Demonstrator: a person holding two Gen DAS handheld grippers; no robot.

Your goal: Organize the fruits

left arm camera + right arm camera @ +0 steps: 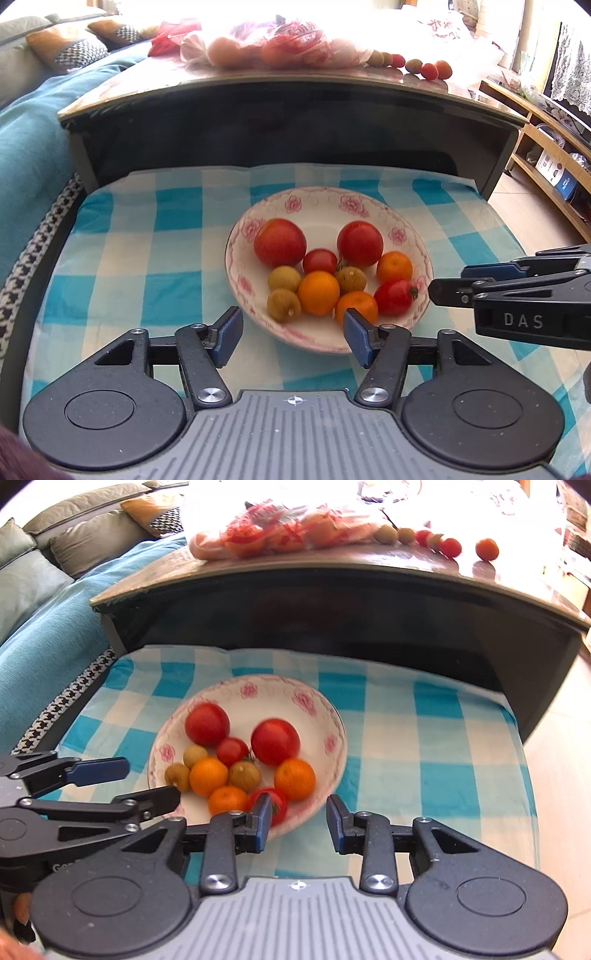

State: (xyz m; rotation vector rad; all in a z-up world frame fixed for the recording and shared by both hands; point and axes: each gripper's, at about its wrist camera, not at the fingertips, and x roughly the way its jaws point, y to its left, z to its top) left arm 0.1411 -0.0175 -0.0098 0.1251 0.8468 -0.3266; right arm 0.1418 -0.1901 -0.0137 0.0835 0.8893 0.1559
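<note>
A white plate with pink flowers [325, 194] [258, 682] sits on a blue checked cloth. It holds two large tomatoes [279, 242], small red tomatoes [393, 297], small oranges [318, 292] and brown longans [283, 304]. My left gripper [293, 334] [140, 782] hangs open over the plate's near rim, with nothing between its fingers. Open as well, my right gripper [300, 819] [450, 282] stands at the plate's right edge; its left finger [263, 821] is beside a small red tomato [275, 803], apart from it.
Behind the cloth rises a dark, higher table [295, 88] with a plastic bag of fruit [277, 48] and several loose small fruits [428, 70] [487, 549]. A blue-covered sofa [33, 147] lies left; wooden shelves [546, 155] stand right.
</note>
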